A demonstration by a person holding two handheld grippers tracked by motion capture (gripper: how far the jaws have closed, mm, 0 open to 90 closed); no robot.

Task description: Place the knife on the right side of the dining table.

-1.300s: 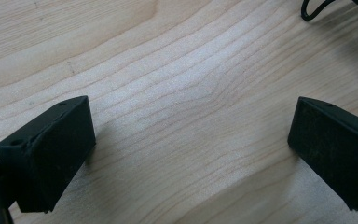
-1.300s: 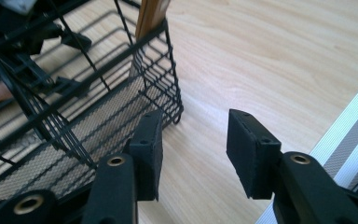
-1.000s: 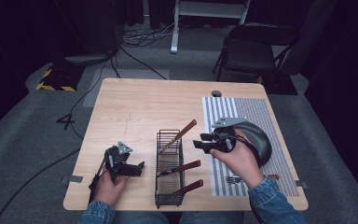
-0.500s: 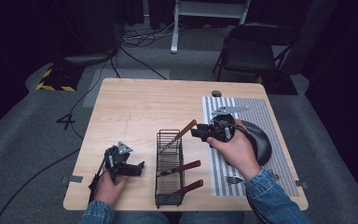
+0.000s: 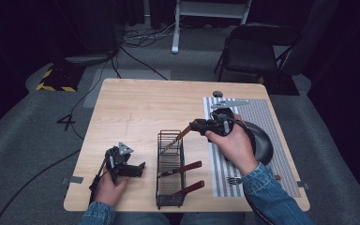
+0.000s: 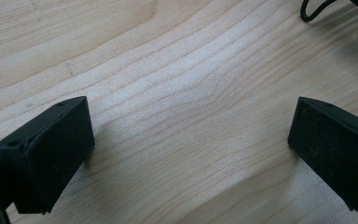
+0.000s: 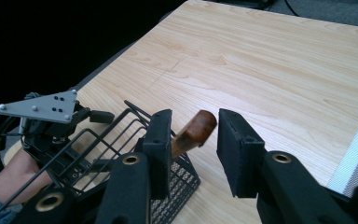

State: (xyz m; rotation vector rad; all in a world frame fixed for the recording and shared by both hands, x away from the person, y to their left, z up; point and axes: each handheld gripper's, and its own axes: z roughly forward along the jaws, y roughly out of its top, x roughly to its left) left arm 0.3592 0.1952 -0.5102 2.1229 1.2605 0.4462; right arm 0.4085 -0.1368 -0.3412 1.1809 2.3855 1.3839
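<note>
On the left of the counter, your left tongs rest on the bare wood with their jaws spread wide and nothing between them; the left gripper view shows plain grain between the two pads. Just to their right stands the black wire caddy. Two wooden-handled utensils already lie slanted in it, handles poking out over its right side, so that part looks done. A third wooden-handled utensil leans in the far end of the caddy, its handle rising toward your right tongs. Those jaws have just been closing around the rounded brown handle tip; it touches one pad while a gap remains at the other, so I judge the grip not yet made. Farther right, on the striped mat, a fork lies near your sleeve beside a dark bowl, apparently left to handle.
</note>
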